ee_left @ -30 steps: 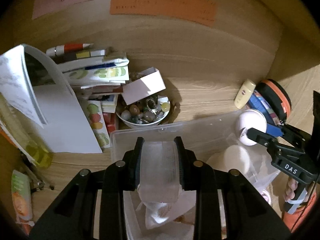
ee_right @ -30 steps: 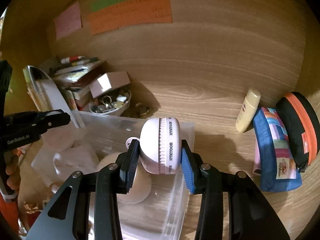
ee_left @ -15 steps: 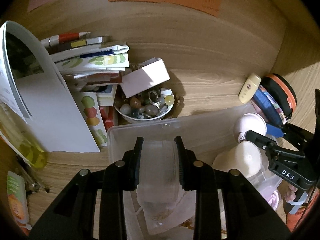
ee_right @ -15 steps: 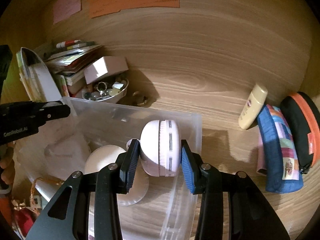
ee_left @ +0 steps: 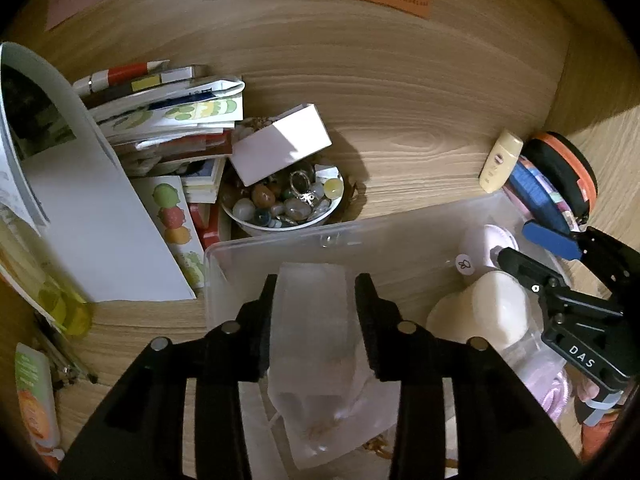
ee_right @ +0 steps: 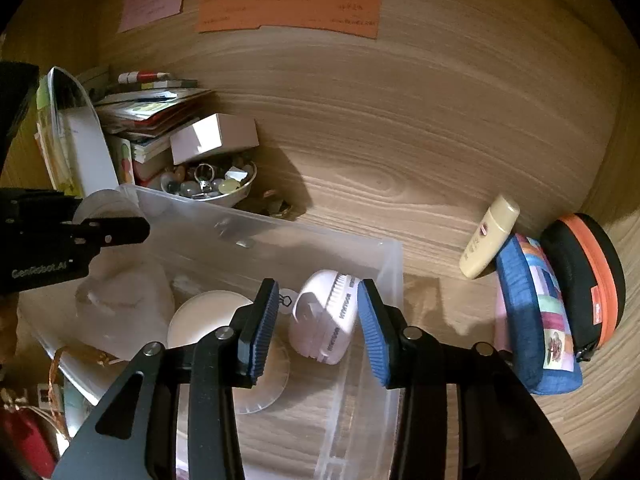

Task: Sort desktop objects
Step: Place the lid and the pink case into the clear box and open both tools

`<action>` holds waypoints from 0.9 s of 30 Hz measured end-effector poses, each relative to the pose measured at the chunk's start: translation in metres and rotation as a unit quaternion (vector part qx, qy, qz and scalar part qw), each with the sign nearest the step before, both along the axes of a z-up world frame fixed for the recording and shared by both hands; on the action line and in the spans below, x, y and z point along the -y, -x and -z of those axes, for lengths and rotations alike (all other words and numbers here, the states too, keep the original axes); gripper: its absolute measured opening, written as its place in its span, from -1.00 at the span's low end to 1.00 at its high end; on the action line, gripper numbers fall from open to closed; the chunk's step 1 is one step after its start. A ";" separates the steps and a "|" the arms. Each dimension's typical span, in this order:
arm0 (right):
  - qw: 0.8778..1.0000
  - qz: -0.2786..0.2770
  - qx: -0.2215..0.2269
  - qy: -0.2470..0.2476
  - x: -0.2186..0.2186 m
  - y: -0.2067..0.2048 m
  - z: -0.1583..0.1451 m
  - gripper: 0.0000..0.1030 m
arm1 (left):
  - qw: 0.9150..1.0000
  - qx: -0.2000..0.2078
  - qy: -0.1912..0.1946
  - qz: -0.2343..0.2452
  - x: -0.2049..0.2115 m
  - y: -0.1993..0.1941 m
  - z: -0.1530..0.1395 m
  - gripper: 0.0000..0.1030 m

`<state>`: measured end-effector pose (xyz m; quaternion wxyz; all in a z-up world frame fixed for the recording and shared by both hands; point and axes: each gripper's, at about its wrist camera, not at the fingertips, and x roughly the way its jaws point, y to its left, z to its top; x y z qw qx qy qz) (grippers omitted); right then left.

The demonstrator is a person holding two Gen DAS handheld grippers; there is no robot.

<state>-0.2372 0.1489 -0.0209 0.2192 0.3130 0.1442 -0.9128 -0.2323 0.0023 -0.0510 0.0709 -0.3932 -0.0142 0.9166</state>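
A clear plastic bin (ee_right: 390,264) stands on the wooden desk; its rim also shows in the left wrist view (ee_left: 280,240). My left gripper (ee_left: 314,304) is shut on a translucent white pouch (ee_left: 312,320) and holds it over the bin. My right gripper (ee_right: 318,316) is open over the bin's right end. A round white case (ee_right: 326,324) lies tilted in the bin between its fingers, free of the pads. A cream round object (ee_right: 200,312) lies beside it, also in the left wrist view (ee_left: 496,312).
A bowl of stones and rings (ee_left: 286,204) with a white box (ee_left: 280,148) on it stands behind the bin. Stacked books and papers (ee_left: 160,120) lie left. A cream tube (ee_right: 488,240), a blue pouch (ee_right: 536,316) and a black-orange case (ee_right: 584,280) lie right.
My right gripper lowered into the bin and opened, letting go of the white case, which now lies tilted in the bin. My left gripper kept holding the pouch.
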 end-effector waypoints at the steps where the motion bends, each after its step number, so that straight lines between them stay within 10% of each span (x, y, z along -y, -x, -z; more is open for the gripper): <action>1: 1.000 0.000 0.001 0.004 -0.001 0.000 -0.001 -0.15 | 1.000 -0.002 -0.002 0.002 0.000 -0.001 -0.002 -0.23; 6: 1.000 -0.001 -0.016 0.019 -0.005 -0.005 -0.011 0.30 | 0.999 -0.034 0.007 -0.009 -0.003 -0.010 -0.015 0.41; 19: 0.997 0.012 -0.048 0.059 -0.023 -0.042 -0.050 0.66 | 0.992 -0.096 -0.083 -0.020 0.024 -0.054 -0.045 0.62; 27: 0.994 0.033 -0.049 0.088 -0.043 -0.073 -0.060 0.99 | 0.993 -0.116 0.006 -0.035 0.021 -0.100 -0.059 0.73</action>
